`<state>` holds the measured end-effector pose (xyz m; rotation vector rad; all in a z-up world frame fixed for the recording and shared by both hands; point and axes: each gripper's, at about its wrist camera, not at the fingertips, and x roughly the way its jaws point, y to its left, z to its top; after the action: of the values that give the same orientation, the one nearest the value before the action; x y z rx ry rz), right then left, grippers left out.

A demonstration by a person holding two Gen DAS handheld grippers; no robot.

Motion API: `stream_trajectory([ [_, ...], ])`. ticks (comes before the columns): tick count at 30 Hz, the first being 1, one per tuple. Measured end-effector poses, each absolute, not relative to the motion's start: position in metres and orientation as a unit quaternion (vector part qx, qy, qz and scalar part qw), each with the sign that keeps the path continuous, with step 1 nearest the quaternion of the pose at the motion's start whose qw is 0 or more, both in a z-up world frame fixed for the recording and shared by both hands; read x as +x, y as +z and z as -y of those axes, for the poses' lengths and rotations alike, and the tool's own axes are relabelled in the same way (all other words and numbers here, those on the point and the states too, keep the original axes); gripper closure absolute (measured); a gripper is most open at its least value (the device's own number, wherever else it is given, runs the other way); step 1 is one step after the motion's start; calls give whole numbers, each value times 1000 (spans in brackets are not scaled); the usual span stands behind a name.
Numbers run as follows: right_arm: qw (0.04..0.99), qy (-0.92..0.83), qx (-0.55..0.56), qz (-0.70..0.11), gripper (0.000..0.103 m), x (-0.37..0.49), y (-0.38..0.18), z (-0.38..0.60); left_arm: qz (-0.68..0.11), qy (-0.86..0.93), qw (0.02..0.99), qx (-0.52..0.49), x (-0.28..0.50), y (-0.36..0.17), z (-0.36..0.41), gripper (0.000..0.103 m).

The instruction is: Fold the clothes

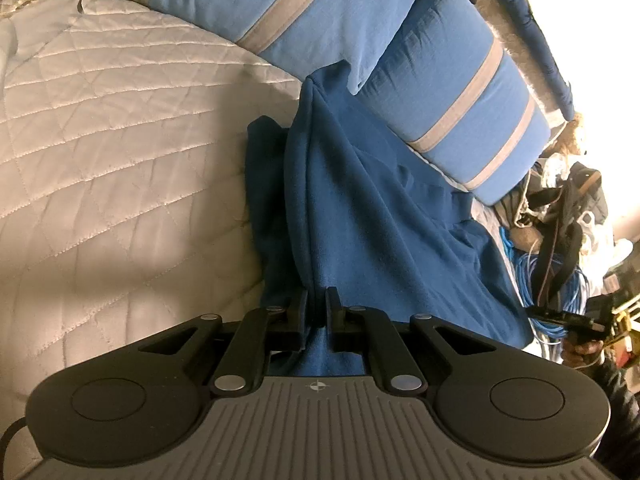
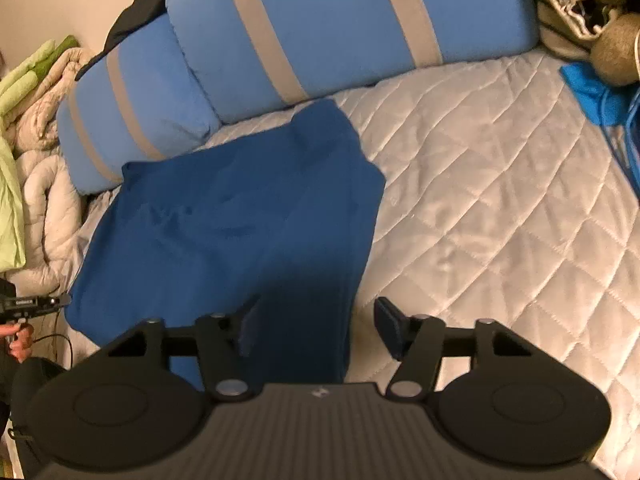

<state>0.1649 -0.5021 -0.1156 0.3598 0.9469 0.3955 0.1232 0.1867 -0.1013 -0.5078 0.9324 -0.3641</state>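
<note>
Right now the dark blue garment (image 2: 224, 216) lies spread on the quilted bed (image 2: 500, 200), its far edge just under the blue pillows with grey stripes (image 2: 320, 28) that line the head of the bed. From my left wrist camera I see the cloth gathered into a ridge that runs from the pillows down to my left tongs (image 1: 318, 304), and those tongs are clamped tight on that fold of the garment, with fabric showing between and below the fingers. My right tongs (image 2: 316, 320) stand wide apart above the near edge of the garment; the left finger sits over the blue cloth and the right finger (image 2: 390, 322) over bare quilt just beside it, gripping nothing. On the side of the garment away from the bare quilt, a pale puffy comforter (image 2: 44, 200) and a light green cloth (image 2: 10, 184) are bunched up. Beyond the bare quilt, away from the garment, a bright blue bag (image 2: 596, 96) rests at the bed's edge. In the left view a tangle of blue cable (image 1: 560, 280) lies past the garment, beside the pillows.
</note>
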Motion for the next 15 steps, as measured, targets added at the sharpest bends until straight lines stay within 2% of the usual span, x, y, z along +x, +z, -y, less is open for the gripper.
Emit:
stream_trajectory([
  [2, 852, 186, 172, -458, 60, 166, -122, 502, -441, -171, 847, -241, 122, -101, -187, 95],
  [4, 845, 187, 182, -466, 93, 165, -129, 502, -439, -169, 850, -238, 120, -100, -186, 95],
  [7, 848, 181, 186, -462, 97, 158, -128, 501, -435, -168, 854, -230, 114, -96, -185, 96],
  [15, 858, 179, 161, -453, 98, 133, -116, 498, -438, -174, 853, -222, 90, -93, -187, 96],
])
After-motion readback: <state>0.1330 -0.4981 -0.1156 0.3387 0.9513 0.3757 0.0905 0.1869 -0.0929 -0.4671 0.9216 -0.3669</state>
